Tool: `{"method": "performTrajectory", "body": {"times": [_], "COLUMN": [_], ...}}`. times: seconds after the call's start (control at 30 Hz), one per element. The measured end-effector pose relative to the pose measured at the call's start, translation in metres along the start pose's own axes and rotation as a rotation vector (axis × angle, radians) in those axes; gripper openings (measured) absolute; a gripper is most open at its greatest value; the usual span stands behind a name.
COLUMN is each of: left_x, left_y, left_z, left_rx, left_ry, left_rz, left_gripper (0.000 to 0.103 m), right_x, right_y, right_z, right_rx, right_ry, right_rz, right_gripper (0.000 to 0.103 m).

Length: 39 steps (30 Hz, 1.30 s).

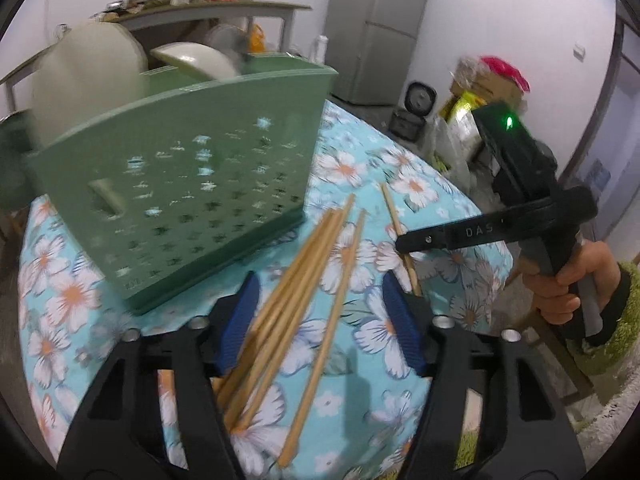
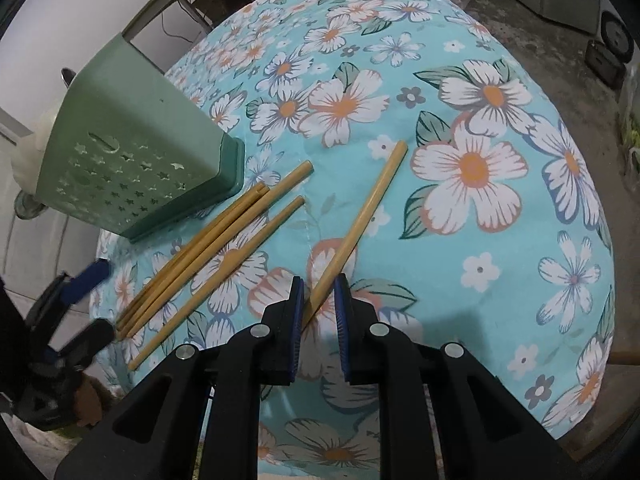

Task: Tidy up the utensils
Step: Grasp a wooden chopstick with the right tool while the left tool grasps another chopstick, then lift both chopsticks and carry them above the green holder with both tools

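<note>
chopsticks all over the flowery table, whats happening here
A person holding a claw in each hand is tidying bamboo chopsticks beside a green perforated holder. The right claw is closed around the near end of a lone chopstick still lying on the floral tablecloth. The left claw straddles the bundle of chopsticks, pads not yet pressing. Nothing has gone into the holder yet from what shows.

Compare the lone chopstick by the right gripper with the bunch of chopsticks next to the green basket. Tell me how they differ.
The lone chopstick lies apart on the cloth, while the bunch lies fanned together, several sticks touching. The lone chopstick's near end sits between the right gripper's narrow jaws; the bunch lies between the left gripper's wider-spread jaws, pads clear of it. Both are plain wood, flat on the tablecloth.
</note>
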<state>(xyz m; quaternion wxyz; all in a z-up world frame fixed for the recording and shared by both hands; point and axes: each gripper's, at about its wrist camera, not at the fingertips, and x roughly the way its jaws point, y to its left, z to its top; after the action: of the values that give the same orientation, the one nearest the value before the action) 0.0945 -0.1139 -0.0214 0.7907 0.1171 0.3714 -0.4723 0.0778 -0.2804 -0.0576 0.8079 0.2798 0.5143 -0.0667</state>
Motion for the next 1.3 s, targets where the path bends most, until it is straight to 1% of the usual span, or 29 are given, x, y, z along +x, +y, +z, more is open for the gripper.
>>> {"method": "performTrajectory", "body": {"times": [0.07, 0.2, 0.3, 0.4, 0.5, 0.63, 0.73, 0.77, 0.8, 0.83, 0.9, 1.07, 1.17, 1.3], "left_x": [0.014, 0.042, 0.063, 0.088, 0.104, 0.118, 0.123, 0.124, 0.124, 0.124, 0.122, 0.117, 0.121, 0.128], "left_y": [-0.008, -0.023, -0.029, -0.034, -0.037, -0.038, -0.036, -0.035, -0.035, -0.034, -0.034, -0.032, -0.033, -0.034], "left_z": [0.005, 0.016, 0.023, 0.027, 0.028, 0.036, 0.040, 0.040, 0.040, 0.041, 0.040, 0.037, 0.041, 0.048], "left_rx": [0.030, 0.092, 0.124, 0.159, 0.162, 0.143, 0.123, 0.118, 0.115, 0.112, 0.105, 0.084, 0.076, 0.072], "left_ry": [0.024, 0.068, 0.111, 0.183, 0.219, 0.220, 0.218, 0.218, 0.217, 0.217, 0.222, 0.238, 0.253, 0.265], "left_rz": [-0.027, -0.050, -0.045, -0.015, -0.001, 0.005, 0.016, 0.019, 0.020, 0.018, 0.022, 0.025, 0.029, 0.033], "left_gripper": [0.046, 0.034, 0.029, 0.024, 0.023, 0.022, 0.013, 0.010, 0.009, 0.008, 0.005, 0.005, 0.006, 0.006], "right_x": [-0.001, -0.001, -0.002, -0.003, -0.004, -0.005, -0.010, -0.013, -0.014, -0.015, -0.015, -0.007, 0.004, 0.007], "right_y": [-0.003, -0.012, -0.019, -0.026, -0.032, -0.038, -0.042, -0.045, -0.046, -0.047, -0.048, -0.043, -0.039, -0.037], "right_z": [-0.001, -0.002, -0.004, -0.006, -0.009, -0.010, -0.006, -0.004, 0.001, 0.004, 0.011, 0.033, 0.043, 0.050], "right_rx": [0.014, 0.050, 0.076, 0.099, 0.121, 0.140, 0.152, 0.159, 0.164, 0.168, 0.169, 0.146, 0.131, 0.139], "right_ry": [-0.002, -0.004, -0.004, -0.005, -0.004, -0.005, -0.013, -0.024, -0.035, -0.045, -0.056, -0.087, -0.096, -0.105], "right_rz": [0.019, 0.069, 0.105, 0.137, 0.165, 0.196, 0.208, 0.207, 0.206, 0.203, 0.190, 0.117, 0.067, 0.046], "right_gripper": [0.015, 0.015, 0.014, 0.013, 0.013, 0.013, 0.019, 0.022, 0.028, 0.031, 0.031, 0.032, 0.031, 0.031]}}
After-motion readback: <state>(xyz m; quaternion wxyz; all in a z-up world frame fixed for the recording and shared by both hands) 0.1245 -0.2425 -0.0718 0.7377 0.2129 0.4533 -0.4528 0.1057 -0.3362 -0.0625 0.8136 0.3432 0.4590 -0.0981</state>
